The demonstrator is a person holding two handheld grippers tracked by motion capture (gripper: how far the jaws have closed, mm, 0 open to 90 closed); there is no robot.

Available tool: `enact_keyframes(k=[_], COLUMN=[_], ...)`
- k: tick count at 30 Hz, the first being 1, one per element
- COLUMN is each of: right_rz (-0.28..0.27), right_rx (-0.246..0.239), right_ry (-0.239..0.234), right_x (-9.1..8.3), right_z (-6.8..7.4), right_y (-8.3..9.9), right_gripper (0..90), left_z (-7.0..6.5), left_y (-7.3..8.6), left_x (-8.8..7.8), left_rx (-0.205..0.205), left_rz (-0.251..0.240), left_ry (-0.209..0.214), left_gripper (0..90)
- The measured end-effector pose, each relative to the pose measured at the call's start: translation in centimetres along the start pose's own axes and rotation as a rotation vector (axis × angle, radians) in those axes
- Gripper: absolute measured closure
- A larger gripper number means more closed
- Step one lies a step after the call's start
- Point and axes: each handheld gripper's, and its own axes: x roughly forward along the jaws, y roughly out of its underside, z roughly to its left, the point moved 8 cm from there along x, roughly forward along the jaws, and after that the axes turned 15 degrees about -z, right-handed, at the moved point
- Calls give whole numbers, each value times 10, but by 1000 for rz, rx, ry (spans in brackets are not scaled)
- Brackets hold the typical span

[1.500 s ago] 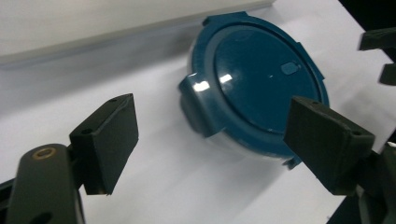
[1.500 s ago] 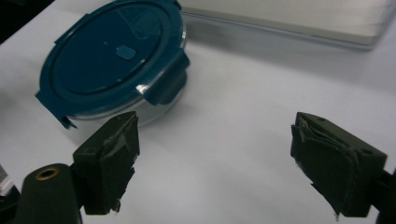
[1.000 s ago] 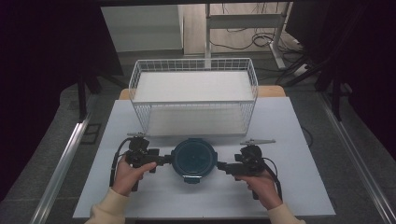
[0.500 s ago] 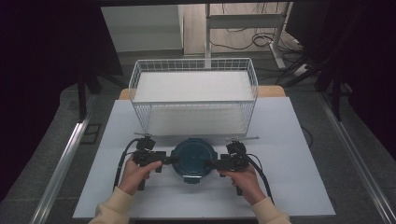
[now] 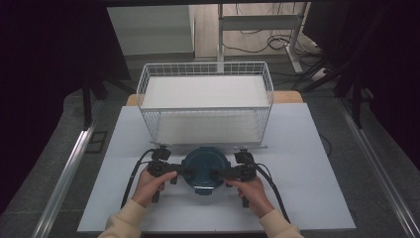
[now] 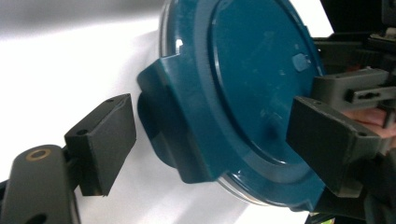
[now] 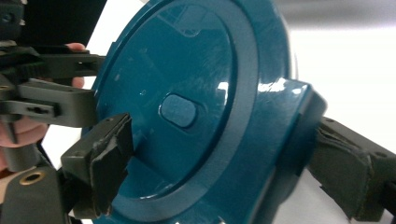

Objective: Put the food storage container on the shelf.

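Left tool (image 5: 184, 172): we saw its jaws spread apart on either side of a side tab of the lid, one jaw clear of the tab with a gap showing.
Right tool (image 5: 222, 173): we saw its jaws straddling the opposite tab, one against the lid's top face, the other at the tab's outer side; we could not tell whether they pressed tight.
Round blue lid (image 5: 203, 166): it sat on the white worktop (image 5: 307, 188), between both tools, just in front of the wire basket (image 5: 148, 94).
Hands: one gripped each tool from the near edge.
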Motion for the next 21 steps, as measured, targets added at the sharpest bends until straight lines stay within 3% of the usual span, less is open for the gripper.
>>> enact_keyframes(k=[4, 8, 12, 21], right_rz=[11, 4, -4, -38], right_rx=[40, 82, 124, 114], right_ry=[-10, -14, -30, -29], right_x=[0, -3, -6, -13], right_z=[1, -2, -5, -2], right_y=[2, 0, -2, -4], right_gripper=[135, 196, 241, 299], left_z=[2, 2, 1, -7], left_y=[3, 3, 3, 4], left_x=[2, 1, 1, -7], left_rx=[-86, -125, -133, -126], left_rz=[7, -1, -6, -35], left_ry=[53, 52, 39, 16], left_gripper=[204, 251, 258, 316])
